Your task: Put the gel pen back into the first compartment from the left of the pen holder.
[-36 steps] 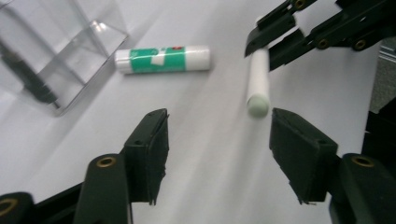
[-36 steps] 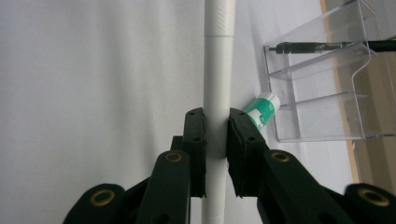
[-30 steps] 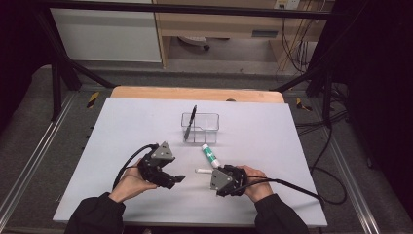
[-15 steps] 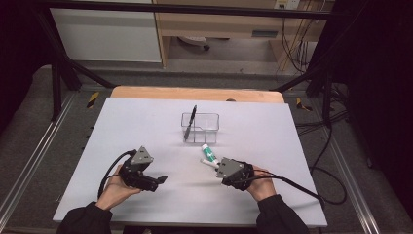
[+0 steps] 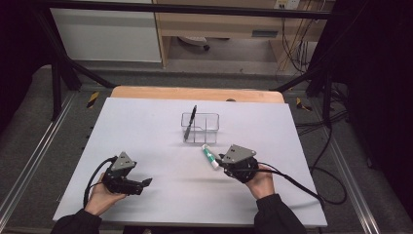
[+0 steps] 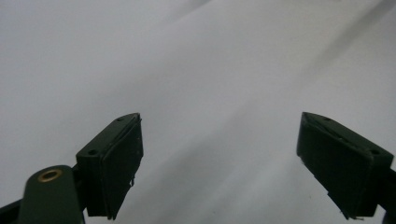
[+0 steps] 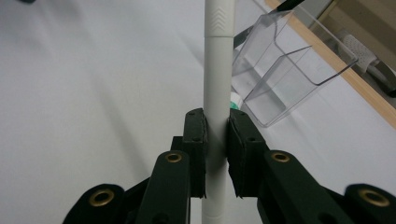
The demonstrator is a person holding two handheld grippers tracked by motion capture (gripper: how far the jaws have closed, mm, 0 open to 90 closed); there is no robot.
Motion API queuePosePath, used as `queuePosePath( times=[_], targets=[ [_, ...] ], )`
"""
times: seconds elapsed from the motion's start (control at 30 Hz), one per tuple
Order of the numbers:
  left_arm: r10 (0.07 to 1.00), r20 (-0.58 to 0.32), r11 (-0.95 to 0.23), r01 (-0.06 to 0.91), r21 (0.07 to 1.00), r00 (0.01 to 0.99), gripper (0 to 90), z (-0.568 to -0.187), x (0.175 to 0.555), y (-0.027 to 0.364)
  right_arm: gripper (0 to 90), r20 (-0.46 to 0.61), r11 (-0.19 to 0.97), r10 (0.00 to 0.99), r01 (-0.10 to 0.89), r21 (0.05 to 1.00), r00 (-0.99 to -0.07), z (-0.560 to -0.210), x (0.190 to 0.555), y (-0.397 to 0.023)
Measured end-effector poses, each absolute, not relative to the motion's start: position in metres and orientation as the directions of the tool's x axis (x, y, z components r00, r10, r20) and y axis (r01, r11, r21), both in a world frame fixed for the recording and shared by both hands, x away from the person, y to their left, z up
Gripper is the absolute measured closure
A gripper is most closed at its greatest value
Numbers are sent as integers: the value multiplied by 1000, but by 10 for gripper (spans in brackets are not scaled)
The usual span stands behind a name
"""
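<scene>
my right gripper (image 5: 220,162) is closed on the white pen (image 7: 218,93), just before the clear organizer (image 5: 200,127) on the white table (image 5: 146,122). my left gripper (image 5: 144,184), far left of the organizer, has just been opening and holds nothing. dark floor surrounds the table.

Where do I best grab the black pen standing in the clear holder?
Probably by its upper end, coming down from above. The black pen leans in the left compartment of the clear holder. The walls box in its lower half, and its top pokes out past the far rim with open space around it.
</scene>
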State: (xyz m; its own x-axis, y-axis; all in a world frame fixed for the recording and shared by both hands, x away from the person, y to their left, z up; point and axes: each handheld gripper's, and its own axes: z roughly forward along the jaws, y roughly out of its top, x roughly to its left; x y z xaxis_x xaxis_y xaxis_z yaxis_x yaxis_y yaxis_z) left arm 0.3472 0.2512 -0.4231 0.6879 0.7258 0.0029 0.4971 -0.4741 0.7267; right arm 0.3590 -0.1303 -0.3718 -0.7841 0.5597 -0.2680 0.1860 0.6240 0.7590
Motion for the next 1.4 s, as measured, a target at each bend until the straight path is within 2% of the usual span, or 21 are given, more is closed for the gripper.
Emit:
queuePosePath(
  times=[0.3, 0.57, 1.1, 1.4],
  targets=[
    [742, -20, -449, 519, 727, 670, 145, -431, 346, 262, 787, -115, 453, 661, 273, 849, -741, -360, 371, -134],
    [755, -34, -426, 530, 733, 654, 145, -434, 345, 270, 787, -28, 350, 710, 318, 881, -704, -351, 382, -133],
    [764, -43, -416, 543, 730, 643, 145, -439, 347, 276, 787, 63, 205, 753, 325, 923, -655, -331, 410, -114],
    [762, -46, -417, 543, 729, 646, 145, -440, 347, 276, 787, 68, 164, 767, 298, 940, -638, -321, 430, -101]
  ],
)
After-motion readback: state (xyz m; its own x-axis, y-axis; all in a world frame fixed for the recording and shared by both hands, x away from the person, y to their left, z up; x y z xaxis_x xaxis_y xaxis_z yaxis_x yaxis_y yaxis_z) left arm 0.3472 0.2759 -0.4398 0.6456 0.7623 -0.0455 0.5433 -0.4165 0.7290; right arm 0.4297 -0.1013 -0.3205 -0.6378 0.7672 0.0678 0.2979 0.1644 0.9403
